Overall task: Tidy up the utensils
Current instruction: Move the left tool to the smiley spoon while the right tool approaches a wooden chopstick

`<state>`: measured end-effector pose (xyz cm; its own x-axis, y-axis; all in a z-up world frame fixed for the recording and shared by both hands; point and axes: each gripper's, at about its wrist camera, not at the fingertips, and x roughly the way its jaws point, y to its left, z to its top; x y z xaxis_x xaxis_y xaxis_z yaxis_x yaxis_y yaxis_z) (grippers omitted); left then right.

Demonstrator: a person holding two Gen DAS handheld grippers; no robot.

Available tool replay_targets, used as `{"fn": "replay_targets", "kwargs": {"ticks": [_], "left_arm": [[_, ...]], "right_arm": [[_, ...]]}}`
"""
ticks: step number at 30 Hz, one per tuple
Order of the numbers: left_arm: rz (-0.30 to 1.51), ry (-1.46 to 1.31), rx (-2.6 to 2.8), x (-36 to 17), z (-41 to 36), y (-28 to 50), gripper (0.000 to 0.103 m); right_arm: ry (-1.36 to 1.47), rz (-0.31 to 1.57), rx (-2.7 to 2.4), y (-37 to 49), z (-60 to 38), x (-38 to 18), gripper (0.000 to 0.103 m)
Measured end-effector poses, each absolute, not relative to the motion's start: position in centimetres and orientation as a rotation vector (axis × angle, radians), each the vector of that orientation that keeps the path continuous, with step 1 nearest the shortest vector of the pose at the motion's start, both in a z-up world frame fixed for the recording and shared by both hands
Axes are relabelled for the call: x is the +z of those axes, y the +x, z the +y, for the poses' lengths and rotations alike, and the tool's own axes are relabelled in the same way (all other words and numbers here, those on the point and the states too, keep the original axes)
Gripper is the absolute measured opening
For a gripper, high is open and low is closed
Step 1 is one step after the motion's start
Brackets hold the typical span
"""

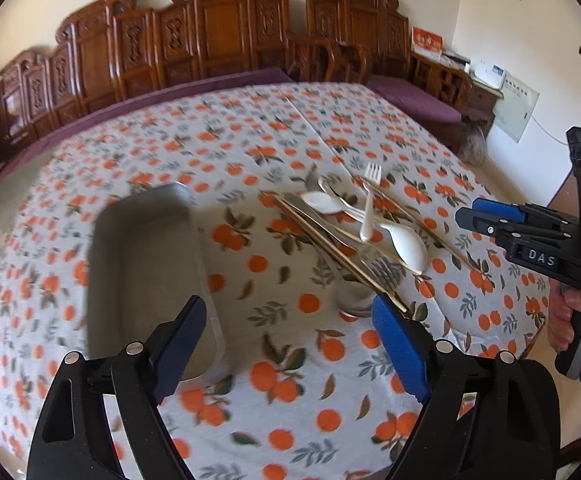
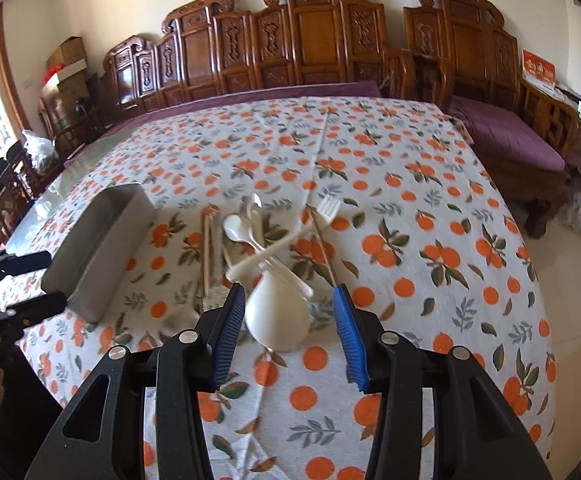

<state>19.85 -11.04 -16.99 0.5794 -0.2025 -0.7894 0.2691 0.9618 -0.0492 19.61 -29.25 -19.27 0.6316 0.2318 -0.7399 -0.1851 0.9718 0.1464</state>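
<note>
Metal tray (image 1: pixel 146 240): one; white fork (image 2: pixel 327 209): one; spoons hard to count.

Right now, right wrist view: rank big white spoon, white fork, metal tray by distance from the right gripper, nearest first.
1. Big white spoon: its bowl sits between the open fingers of the right gripper.
2. White fork: farther back in the pile, slightly right.
3. Metal tray: off to the left, by the table edge.

Black hand-held gripper (image 2: pixel 288 296) with ribbed blue pads (image 2: pixel 226 336), silver screws.
</note>
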Motion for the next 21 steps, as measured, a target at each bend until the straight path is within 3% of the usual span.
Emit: {"fn": "replay_targets", "kwargs": {"ticks": [16,21], "left_arm": [[1.091,0.102,-0.231,-24.0,-16.2,26.5,0.044],[1.137,0.072,-0.212,-25.2,-16.2,28.1,0.043]], "right_arm": [[0.078,0.871,0.244,19.8,-29.7,-20.2,0.048],[0.093,0.87,0.25,19.8,-29.9,-19.9,0.048]]}}
